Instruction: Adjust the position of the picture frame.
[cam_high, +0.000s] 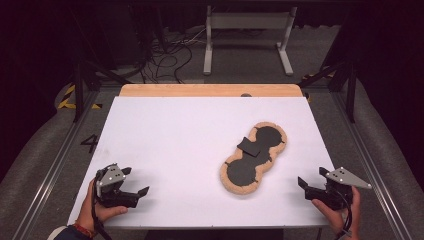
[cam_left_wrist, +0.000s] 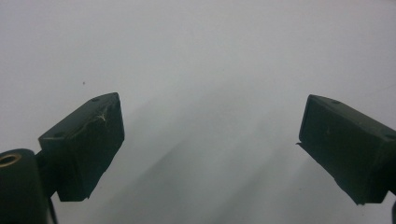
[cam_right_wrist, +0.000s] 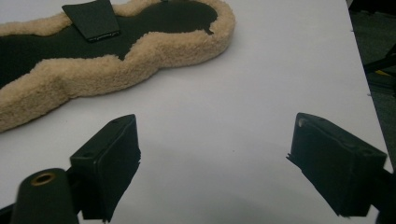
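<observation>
**A:** What lies on the white table (cam_high: 165, 130)?

**B:** A peanut-shaped pad (cam_high: 254, 158) with a tan fleece rim and a black inside sits right of centre in the high view, set on a slant. A small black flap (cam_high: 248, 146) lies across its narrow waist.

**A:** And the grippers?

**B:** The left gripper (cam_high: 131, 187), held in a hand (cam_high: 97, 207) at the lower left of the frame, rests low over bare table, well apart from the pad. Its jaws stand wide apart with nothing between them; the left gripper view shows plain white surface in the gap.

**A:** The other side?

**B:** The right gripper (cam_high: 305, 184) sits at the lower right, jaws pointing toward the pad and likewise spread wide, gripping nothing. In the right gripper view the pad (cam_right_wrist: 112, 65) runs across the upper left of the frame, near the jaws yet clear of them.
</observation>
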